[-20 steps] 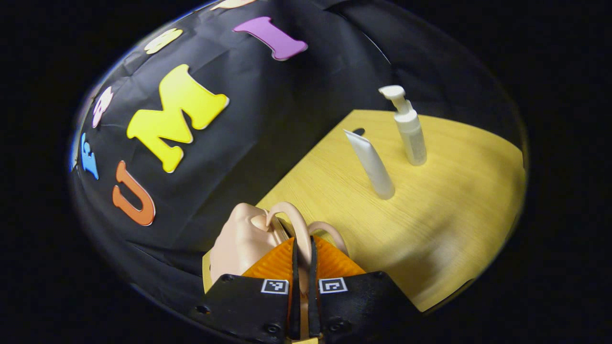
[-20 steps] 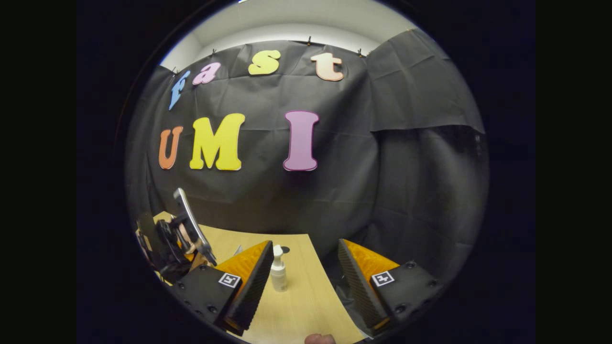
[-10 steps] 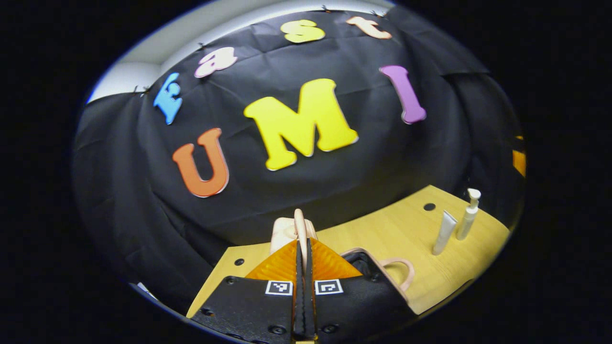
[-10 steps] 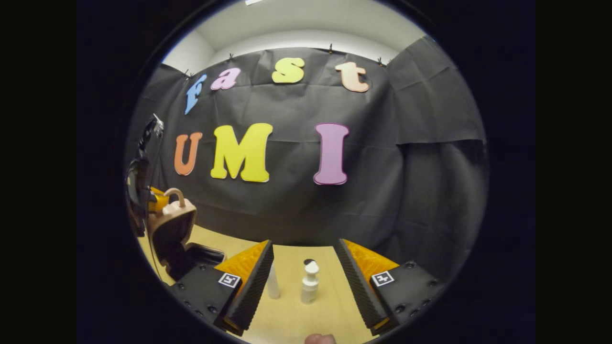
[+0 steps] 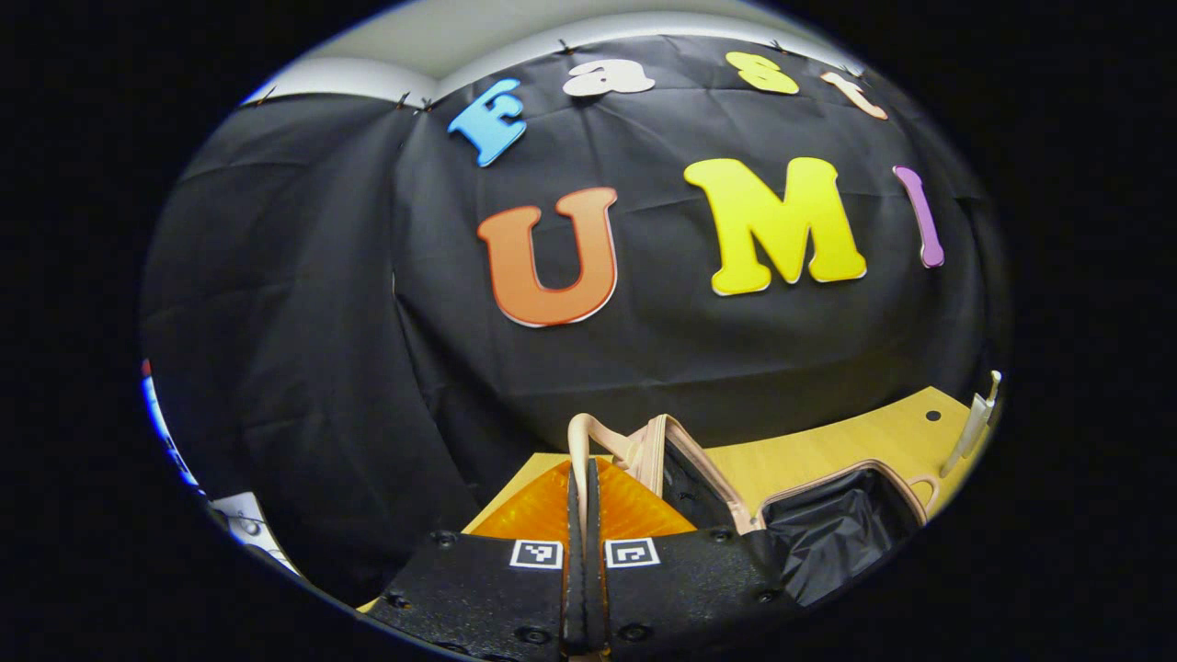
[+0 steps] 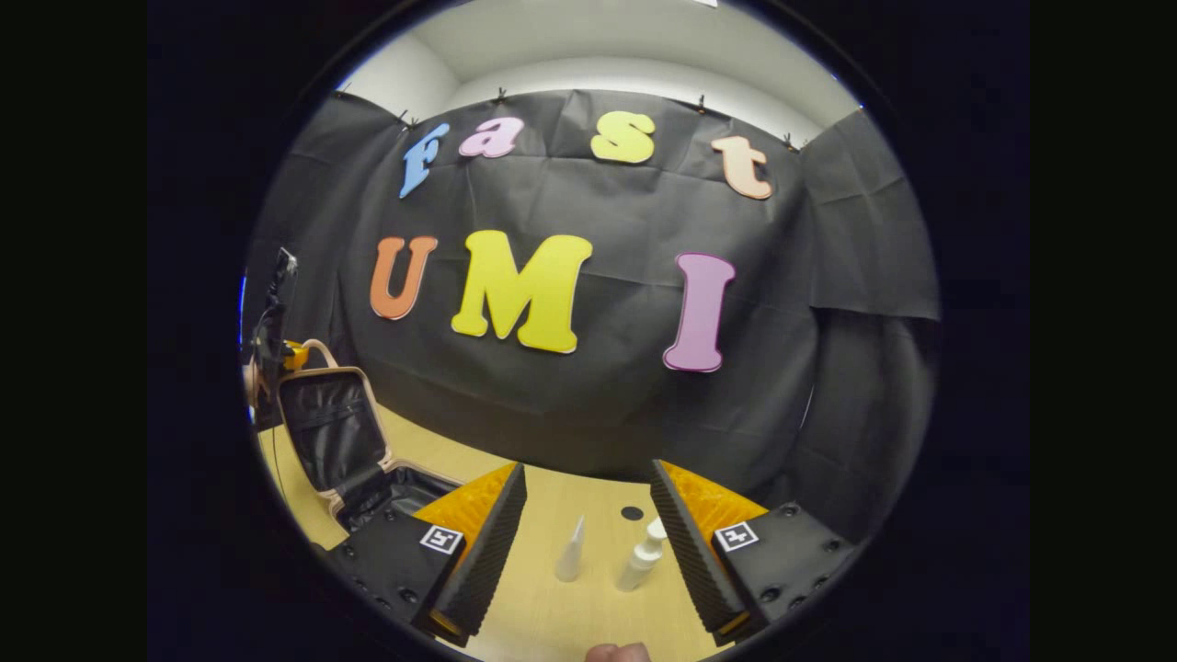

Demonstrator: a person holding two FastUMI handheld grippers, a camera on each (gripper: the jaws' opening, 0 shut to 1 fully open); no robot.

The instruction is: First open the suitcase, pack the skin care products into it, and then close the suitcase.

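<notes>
Left gripper (image 5: pixel 585 478) is clamped on the handle (image 5: pixel 577 439) of the case lid (image 6: pixel 326 425), which stands approx. upright, so opening looks done. Right gripper (image 6: pixel 587 515) has fingers apart, nothing held, w/ tube (image 6: pixel 570 552) and pump bottle (image 6: pixel 642 557) standing on the table (image 6: pixel 542 607) just ahead. Packing both and closing are left.

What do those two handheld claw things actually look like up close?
Each gripper, left and right, has two wedge-shaped fingers with ribbed inner faces, mounted on black blocks held by small screws. Each block carries a small square black-and-white marker. No cables or sleeves are visible.
</notes>
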